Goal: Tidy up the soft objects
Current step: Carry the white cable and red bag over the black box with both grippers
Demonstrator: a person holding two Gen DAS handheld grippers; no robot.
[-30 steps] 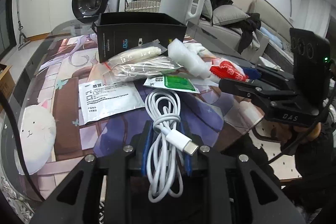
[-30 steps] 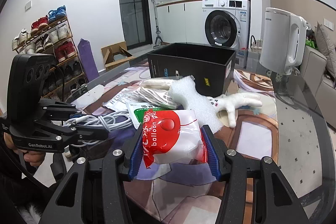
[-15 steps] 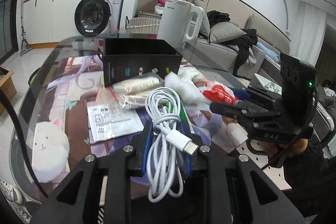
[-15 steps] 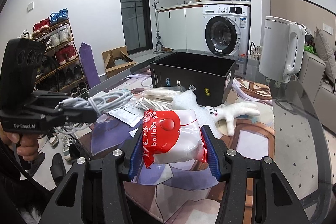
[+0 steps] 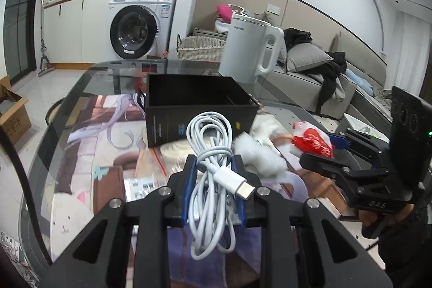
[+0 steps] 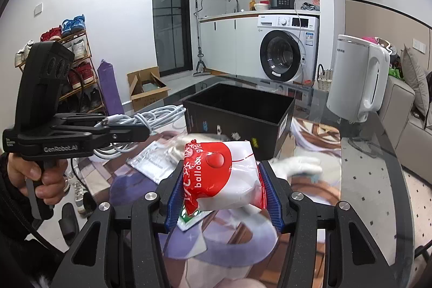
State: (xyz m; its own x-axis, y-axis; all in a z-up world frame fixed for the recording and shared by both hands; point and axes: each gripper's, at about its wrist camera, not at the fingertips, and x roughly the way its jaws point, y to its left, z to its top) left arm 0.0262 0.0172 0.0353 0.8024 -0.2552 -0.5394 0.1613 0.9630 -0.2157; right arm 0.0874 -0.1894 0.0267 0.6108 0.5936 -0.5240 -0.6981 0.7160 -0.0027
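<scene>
Above the table, left claw (image 5: 213,181) pinches white cable (image 5: 209,150); right claw (image 6: 221,186) pinches balloon packet (image 6: 220,174).

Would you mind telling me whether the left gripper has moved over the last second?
Yes. The left gripper, shut on the white cable, has risen and advanced toward the black box.

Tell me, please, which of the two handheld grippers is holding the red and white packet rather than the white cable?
The right gripper: its blue-padded fingers clamp the red and white balloon packet. The left gripper grips the coiled white charging cable instead.
</scene>
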